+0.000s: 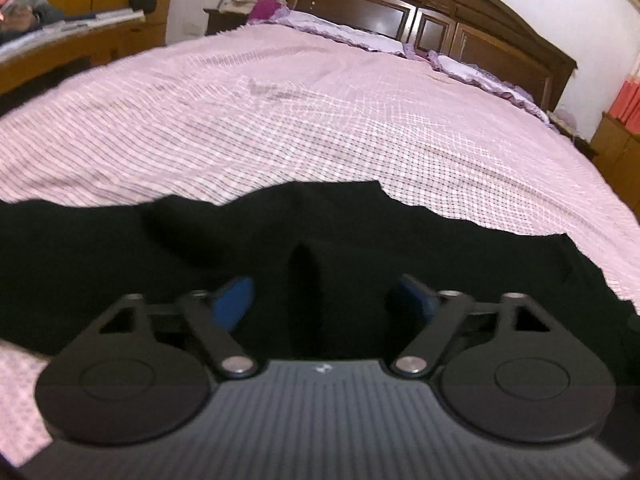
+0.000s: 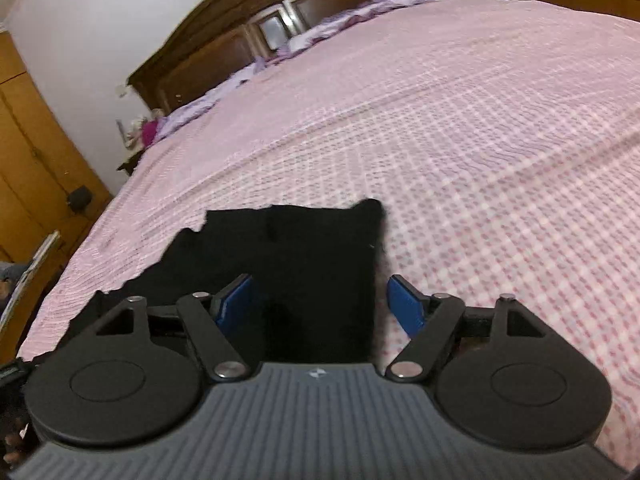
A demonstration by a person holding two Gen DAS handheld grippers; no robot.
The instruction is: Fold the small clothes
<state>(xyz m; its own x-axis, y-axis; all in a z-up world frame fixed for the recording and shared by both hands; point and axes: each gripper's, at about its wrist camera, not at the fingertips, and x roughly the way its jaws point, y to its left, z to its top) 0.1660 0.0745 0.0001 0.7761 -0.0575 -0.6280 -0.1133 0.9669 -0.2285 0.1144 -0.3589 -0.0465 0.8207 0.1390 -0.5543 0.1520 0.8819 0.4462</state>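
Note:
A black garment (image 1: 280, 232) lies flat on the pink checked bedspread (image 1: 304, 120), filling the lower half of the left wrist view. My left gripper (image 1: 324, 300) hovers just over it, open, its blue pads (image 1: 234, 304) wide apart with only cloth below. In the right wrist view the same black garment (image 2: 296, 256) shows its right edge and a far corner. My right gripper (image 2: 322, 304) is open and straddles that right edge: the left pad (image 2: 236, 302) is over the cloth, the right pad over the bedspread (image 2: 480, 160).
A dark wooden headboard (image 1: 440, 20) with purple pillows (image 1: 344, 32) closes the far end of the bed. Wooden cupboards (image 2: 32, 152) and a desk (image 1: 60, 48) stand on one side. A person sits at the far left. A bedside cabinet (image 1: 616, 148) stands on the right.

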